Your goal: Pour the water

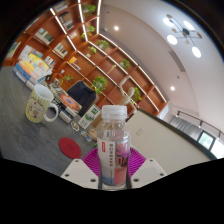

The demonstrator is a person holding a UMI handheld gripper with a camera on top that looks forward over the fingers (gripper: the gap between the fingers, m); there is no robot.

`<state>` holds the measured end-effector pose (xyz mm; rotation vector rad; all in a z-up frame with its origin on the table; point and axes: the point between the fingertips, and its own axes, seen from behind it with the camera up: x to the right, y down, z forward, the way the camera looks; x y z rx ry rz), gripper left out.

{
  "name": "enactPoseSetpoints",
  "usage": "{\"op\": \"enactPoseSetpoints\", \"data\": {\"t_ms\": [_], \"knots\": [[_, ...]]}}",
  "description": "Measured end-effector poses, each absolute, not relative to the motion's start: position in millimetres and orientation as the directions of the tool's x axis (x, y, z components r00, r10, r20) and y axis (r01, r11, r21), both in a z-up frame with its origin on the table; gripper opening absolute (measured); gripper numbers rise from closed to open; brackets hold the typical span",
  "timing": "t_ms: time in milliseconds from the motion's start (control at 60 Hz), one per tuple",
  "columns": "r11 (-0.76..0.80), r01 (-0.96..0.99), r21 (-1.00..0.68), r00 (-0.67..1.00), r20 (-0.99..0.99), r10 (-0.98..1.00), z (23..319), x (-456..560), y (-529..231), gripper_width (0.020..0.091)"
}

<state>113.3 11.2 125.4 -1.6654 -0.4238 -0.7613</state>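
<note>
We see the gripper (114, 172) with a clear plastic water bottle (114, 146) standing upright between its two fingers (82, 170). The bottle has a white screw cap (114, 111), still on, and a pale label band round its middle. Pink pads (96, 162) sit on either side of the bottle's lower body and look pressed against it, so we read the gripper as clamped on the bottle.

The whole view is tilted. Beyond the fingers, on the grey table surface (20, 135), we see a white ceramic mug with a handle (40, 102), well apart from the bottle. A small red round coaster-like disc (69, 147) lies on the table just beside the near finger. A dark blue box-like item (80, 97) sits past the mug; we can't make out what it is.

Background: long wooden shelving (75, 45) with green plants, white ceiling (160, 50) with a round light fixture (183, 32).
</note>
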Motion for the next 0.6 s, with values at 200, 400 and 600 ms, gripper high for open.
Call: {"op": "enactPoseSetpoints", "data": {"t_ms": [200,400,600], "knots": [[-0.169,0.921,-0.35,0.352,0.936,-0.022,161,53,57,0.0347],[-0.078,0.989,0.129,-0.13,0.991,-0.008,178,2,89,0.0348],[-0.02,0.868,0.496,-0.496,0.867,-0.042,179,-33,106,0.0346]]}}
